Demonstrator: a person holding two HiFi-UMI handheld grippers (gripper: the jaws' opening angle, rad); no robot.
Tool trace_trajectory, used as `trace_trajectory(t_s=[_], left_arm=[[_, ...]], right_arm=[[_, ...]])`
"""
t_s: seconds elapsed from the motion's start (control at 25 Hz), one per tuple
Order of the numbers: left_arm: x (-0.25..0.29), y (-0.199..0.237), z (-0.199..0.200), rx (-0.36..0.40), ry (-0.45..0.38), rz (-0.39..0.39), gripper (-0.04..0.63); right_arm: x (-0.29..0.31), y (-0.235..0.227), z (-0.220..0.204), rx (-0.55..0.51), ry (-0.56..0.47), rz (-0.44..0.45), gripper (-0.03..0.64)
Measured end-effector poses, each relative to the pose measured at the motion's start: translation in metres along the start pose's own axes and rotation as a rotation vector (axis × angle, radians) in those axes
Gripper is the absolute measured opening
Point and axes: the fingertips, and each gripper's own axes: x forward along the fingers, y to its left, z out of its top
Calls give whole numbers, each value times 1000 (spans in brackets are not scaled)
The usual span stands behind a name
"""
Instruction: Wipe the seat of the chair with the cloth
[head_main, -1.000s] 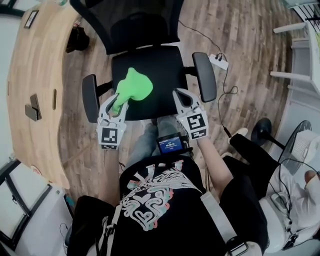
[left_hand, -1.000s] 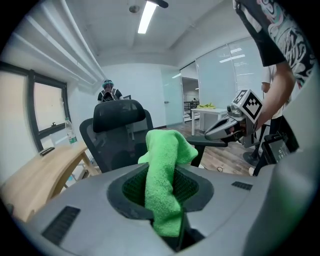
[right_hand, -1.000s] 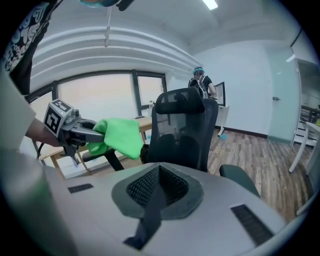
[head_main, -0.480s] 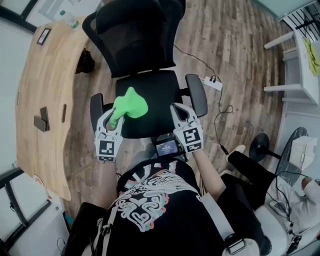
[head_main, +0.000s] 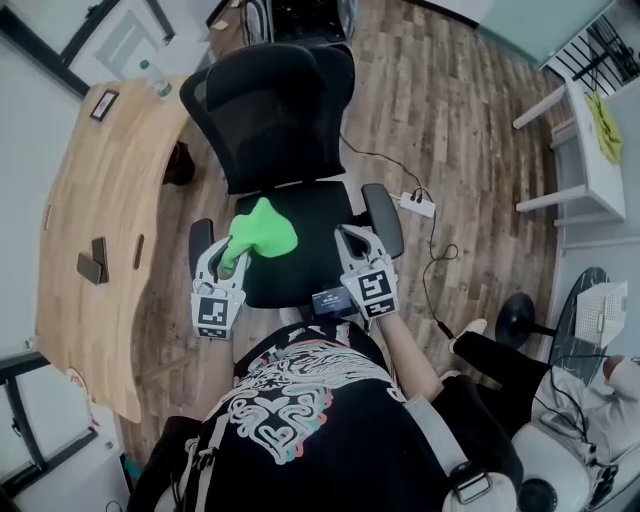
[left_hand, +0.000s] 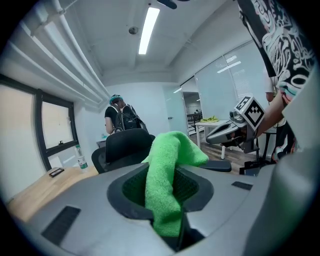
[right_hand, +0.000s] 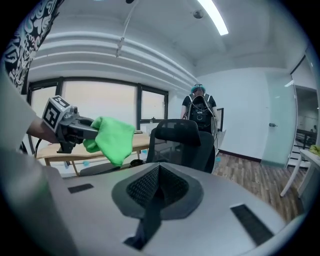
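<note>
The black office chair (head_main: 285, 130) stands on the wooden floor (head_main: 450, 120). Its seat (head_main: 310, 262) faces the person, with an armrest on each side. Left of the chair runs a curved wooden table (head_main: 95, 210), and a clear bottle (head_main: 152, 78) stands on the table's far end; what is in it cannot be made out.

Both tongs hover over the front of the seat. The left tongs (head_main: 229, 256) are over its front left part and are clamped on the green cloth (head_main: 260, 232). One end of the cloth is pinched between the pads, and the rest bunches out beyond the tips toward the backrest. The right tongs (head_main: 354, 238) are over the front right edge, well apart from the cloth. Their jaws are pressed together with nothing between them.

The head view does not show whether the cloth touches the seat. In the right gripper view it droops free from the left tongs, above the chair's left armrest (right_hand: 102, 168). Only the two gripper views show a person with a backpack (right_hand: 199, 114) standing behind the chair. Only the head view shows the white power strip (head_main: 418, 205) on the floor right of the chair.
</note>
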Motion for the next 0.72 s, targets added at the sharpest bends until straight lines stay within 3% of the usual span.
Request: trace_trajectory(t_s=[0.72], left_arm=[[3, 7, 12, -30, -41, -5, 107]], right_arm=[[6, 5, 19, 16, -29, -9, 2]])
